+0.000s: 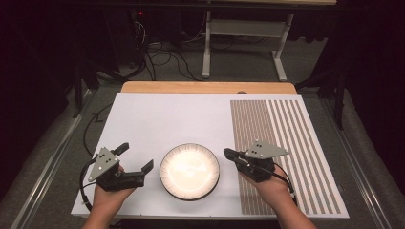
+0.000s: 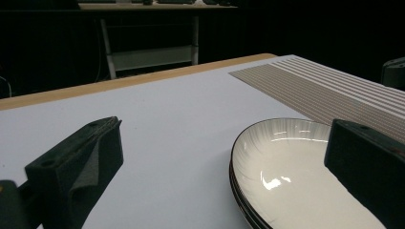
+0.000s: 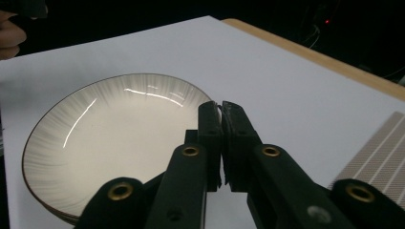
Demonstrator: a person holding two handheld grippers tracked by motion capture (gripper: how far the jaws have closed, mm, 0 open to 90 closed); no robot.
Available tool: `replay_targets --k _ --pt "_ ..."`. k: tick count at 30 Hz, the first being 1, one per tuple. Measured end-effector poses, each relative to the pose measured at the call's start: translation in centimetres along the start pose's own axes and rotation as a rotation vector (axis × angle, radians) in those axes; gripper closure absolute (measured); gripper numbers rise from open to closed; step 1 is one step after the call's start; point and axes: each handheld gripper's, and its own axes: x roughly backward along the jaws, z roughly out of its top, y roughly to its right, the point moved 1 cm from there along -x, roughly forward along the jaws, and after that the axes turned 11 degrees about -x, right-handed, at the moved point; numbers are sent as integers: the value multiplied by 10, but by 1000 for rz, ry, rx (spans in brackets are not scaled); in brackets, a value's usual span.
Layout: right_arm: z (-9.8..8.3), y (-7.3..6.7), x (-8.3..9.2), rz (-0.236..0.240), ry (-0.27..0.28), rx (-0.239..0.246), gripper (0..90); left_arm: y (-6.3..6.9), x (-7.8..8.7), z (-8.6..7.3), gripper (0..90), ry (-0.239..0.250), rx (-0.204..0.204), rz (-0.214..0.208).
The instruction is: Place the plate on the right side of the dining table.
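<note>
Left tongs [image 1: 137, 157] are gaping beside the plate [image 1: 189, 171]; right tongs [image 1: 226, 152] (jaws pressed together, empty) are hovering at its rim.

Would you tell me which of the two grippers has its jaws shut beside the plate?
The right gripper: jaws pressed together, empty, by the plate; the left gripper is wide open.

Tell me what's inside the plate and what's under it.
The plate holds nothing: only glare on its white, ribbed surface. In the left gripper view, stacked dark rim lines hint at a second plate beneath, though that is uncertain. It rests on the white board; the area directly underneath is hidden.
</note>
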Motion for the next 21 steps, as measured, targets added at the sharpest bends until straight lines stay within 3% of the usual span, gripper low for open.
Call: replay_targets --k 5,13,21 --pt "-10 -1 -10 43 -85 -3 900 2 -1 1 2 -3 -12 -4" --pt "-21 -10 -20 40 -172 22 900 2 2 3 2 10 -15 -3" --pt "-30 -6 -23 28 -230 12 900 2 2 3 2 11 -15 -5"
